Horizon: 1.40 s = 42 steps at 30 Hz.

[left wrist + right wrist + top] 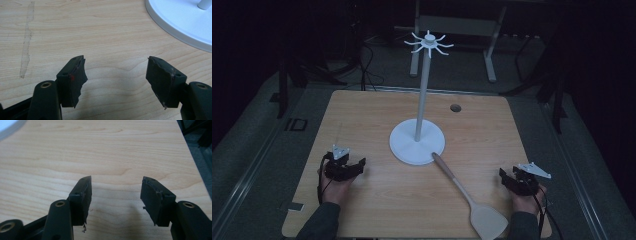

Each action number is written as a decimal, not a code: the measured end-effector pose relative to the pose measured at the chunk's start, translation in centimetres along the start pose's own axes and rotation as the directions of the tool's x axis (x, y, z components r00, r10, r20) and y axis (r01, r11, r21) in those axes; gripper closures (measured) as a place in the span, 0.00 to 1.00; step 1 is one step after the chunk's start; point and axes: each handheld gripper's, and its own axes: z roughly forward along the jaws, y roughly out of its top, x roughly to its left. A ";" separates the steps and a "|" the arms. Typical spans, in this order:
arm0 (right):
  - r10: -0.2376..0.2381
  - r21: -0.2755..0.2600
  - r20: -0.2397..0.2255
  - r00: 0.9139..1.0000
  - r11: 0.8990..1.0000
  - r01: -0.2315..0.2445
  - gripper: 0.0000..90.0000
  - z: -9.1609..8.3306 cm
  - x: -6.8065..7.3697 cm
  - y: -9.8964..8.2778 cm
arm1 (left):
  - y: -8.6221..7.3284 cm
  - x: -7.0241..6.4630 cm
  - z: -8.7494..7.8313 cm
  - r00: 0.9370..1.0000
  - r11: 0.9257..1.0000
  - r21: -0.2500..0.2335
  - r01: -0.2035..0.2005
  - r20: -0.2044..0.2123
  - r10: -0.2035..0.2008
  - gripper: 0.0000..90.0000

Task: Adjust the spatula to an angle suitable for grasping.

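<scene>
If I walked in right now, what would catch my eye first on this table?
Most likely the tall white stand at the table's middle, its pole topped by a ring of curved hooks. A wooden spatula lies in front, handle tip touching the stand's base. At either side, the left gripper and right gripper rest open, holding nothing.

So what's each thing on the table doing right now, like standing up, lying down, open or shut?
Wooden spatula: lying flat, handle tip at the stand's base, not held.
White hook stand: upright, hooks empty.
Left gripper: open, nothing between its jaws.
Right gripper: open, nothing between its jaws.
Table: bearing all of these.
</scene>
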 end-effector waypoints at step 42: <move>-0.253 0.086 -0.144 0.957 0.960 0.267 0.59 -5.0 6.1 7.1 | -0.1 -0.1 -0.1 1.000 1.000 -0.004 -0.017 -0.004 0.017 0.35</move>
